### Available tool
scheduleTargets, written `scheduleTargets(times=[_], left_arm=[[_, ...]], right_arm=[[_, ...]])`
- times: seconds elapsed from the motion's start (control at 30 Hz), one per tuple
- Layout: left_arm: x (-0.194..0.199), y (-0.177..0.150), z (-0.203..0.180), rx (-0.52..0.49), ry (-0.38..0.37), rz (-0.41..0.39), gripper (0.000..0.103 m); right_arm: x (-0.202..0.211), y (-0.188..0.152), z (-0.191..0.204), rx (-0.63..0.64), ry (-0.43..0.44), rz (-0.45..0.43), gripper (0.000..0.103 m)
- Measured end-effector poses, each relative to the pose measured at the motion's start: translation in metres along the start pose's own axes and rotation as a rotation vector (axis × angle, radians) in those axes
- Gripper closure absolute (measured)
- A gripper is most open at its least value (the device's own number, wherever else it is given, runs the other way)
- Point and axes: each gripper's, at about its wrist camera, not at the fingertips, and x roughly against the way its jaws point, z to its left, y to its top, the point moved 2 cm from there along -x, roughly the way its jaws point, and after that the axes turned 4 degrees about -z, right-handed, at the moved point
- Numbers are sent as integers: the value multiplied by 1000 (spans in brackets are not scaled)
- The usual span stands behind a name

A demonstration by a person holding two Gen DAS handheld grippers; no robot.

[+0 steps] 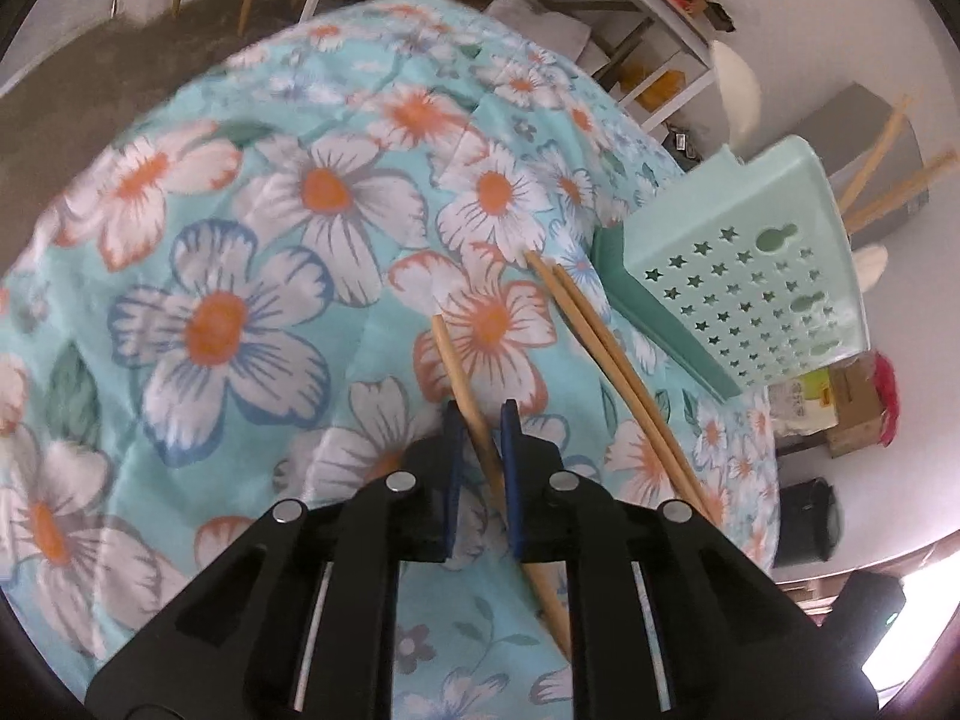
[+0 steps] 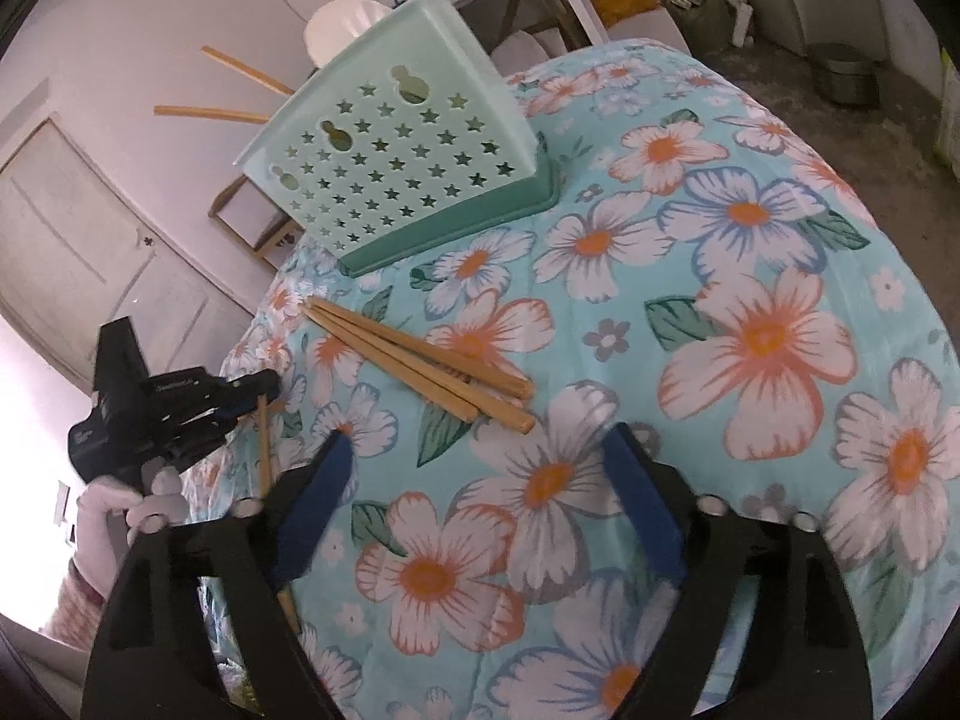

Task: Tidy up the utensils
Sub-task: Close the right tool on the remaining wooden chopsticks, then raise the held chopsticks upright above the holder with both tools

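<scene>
My left hand-held gripper [image 1: 483,420] is clamped on one chopstick [image 1: 459,369], its tip out over the floral cloth [image 1: 252,252] on the surface. My right hand-held gripper [image 2: 477,450] hangs wide open – nothing between its pads. A loose bundle of chopsticks [image 2: 420,363] lies near the mint holder [image 2: 408,162] – two more stick out of its top.

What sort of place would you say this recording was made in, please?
Probably a lived-in home, perhaps a storage or utility room: a table under a floral tablecloth holds chopsticks and a mint utensil holder, with cluttered shelves and a panelled door behind.
</scene>
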Motion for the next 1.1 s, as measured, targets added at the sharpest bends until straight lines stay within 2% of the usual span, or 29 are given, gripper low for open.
scheduleTargets(times=[0.03,0.13,0.23,0.3,0.33,0.47,0.67,0.97,1.1], left_arm=[[4,-2,-1,-22,3,-16,91],[11,-8,1,-81,12,-56,89],[16,-17,9,-111,1,-86,89],[19,-21,9,-145,1,-108,88],[21,-23,9,-161,1,-119,88],[25,-29,11,-185,-23,-151,87],[24,-29,19,-154,-76,-163,87],[21,-30,19,-147,-92,-160,87],[22,-30,19,-145,-92,-159,87]], right_arm=[[0,2,2,11,-7,4,37],[6,11,26,122,-21,-23,40],[1,14,72,332,-9,-48,42],[-9,12,94,440,-13,-41,48],[-17,12,109,509,-15,-35,52],[-45,17,141,648,6,-12,68],[-96,32,161,763,-1,52,86],[-148,24,177,909,-44,121,91],[-151,24,178,932,-63,116,95]])
